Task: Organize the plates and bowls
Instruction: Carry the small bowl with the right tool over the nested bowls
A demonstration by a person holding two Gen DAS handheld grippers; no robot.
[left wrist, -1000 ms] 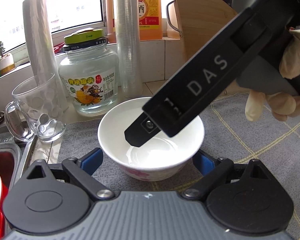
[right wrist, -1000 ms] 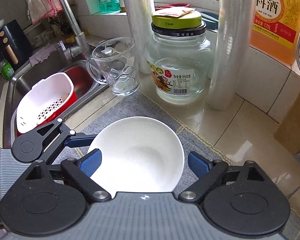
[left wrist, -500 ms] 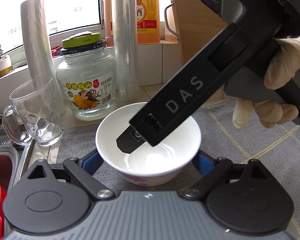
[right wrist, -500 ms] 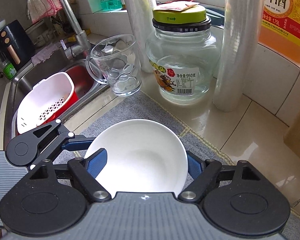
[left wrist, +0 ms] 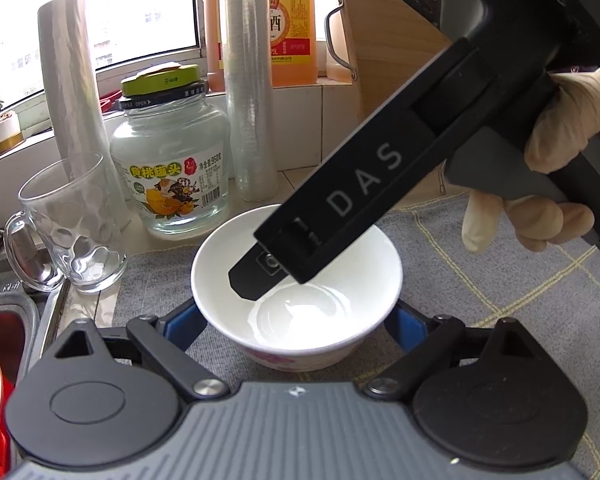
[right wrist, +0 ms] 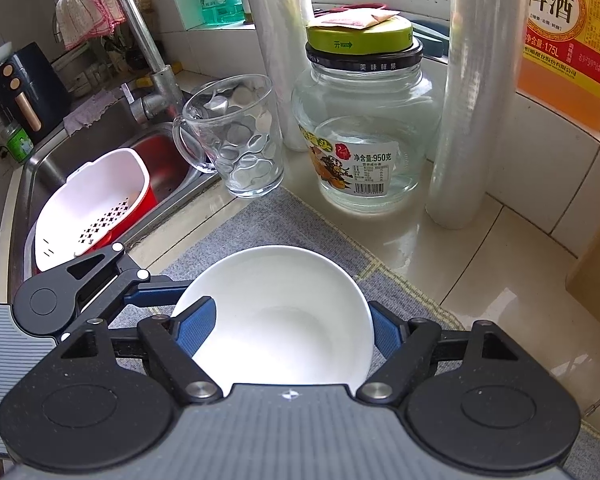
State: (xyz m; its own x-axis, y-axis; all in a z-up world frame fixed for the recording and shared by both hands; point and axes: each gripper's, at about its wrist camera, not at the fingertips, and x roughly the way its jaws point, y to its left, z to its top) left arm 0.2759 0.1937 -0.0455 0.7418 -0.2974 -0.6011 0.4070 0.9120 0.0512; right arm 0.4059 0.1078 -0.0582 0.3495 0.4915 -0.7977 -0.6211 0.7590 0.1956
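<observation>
A white bowl (left wrist: 296, 292) sits on the grey mat (left wrist: 480, 280) at centre frame, with both grippers around it. The right gripper (right wrist: 292, 328) has narrowed since a second ago: one blue finger now lies inside the rim, the other outside, apparently pinching the wall. The left gripper (left wrist: 296, 324) remains wide, its fingers flanking the bowl's sides. The bowl looks ready to lift for stacking.

White bowl (left wrist: 300, 280), pink floral base

1 bowl (left wrist: 296, 312), 1 mug (left wrist: 74, 228), 1 jar (left wrist: 172, 160), 2 film rolls (left wrist: 252, 80).
</observation>
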